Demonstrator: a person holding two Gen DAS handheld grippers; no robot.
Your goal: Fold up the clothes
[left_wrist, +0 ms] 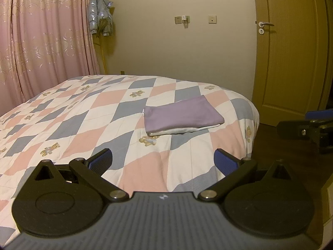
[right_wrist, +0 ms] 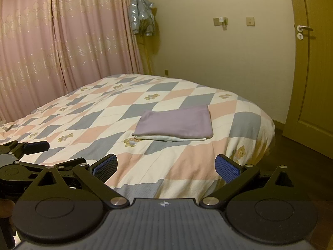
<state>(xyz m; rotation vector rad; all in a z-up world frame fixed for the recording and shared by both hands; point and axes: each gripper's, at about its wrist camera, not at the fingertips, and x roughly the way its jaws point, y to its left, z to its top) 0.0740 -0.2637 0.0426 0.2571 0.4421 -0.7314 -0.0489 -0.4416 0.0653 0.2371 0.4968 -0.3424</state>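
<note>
- Nearest the lens in each wrist view lay a ribbed grey gripper body bearing a small white emblem; no lettering on it could be read.
- The left gripper (left_wrist: 163, 160) had its blue-padded fingers (left_wrist: 102, 160) spread wide with nothing between them, above the near edge of the bed.
- The right gripper (right_wrist: 165, 165) was likewise spread wide and empty, its blue fingers (right_wrist: 226, 167) over the same near edge; part of the left gripper also showed at the left margin of the right wrist view.
- The quilt (left_wrist: 83, 112) covering the bed carried a diamond pattern in pink, grey-blue and white, with small teddy-bear motifs.
- The folded clothes (left_wrist: 183, 117) lay on the quilt toward the right side of the bed, well apart from both grippers: a lilac piece on top of a white one, stacked as a flat rectangle.
- Beyond the bed on the left hung a pink curtain (right_wrist: 62, 37) with a pale floral pattern.
- A shiny light-blue jacket (left_wrist: 101, 15) hung in the far corner, beside the curtain.
- On the far wall (right_wrist: 208, 52) were two wall plates (left_wrist: 212, 19), one with a white plug in it; any markings were too small to read.
- At the right stood a wooden door (left_wrist: 287, 52) with a metal lever handle (left_wrist: 266, 24).
</note>
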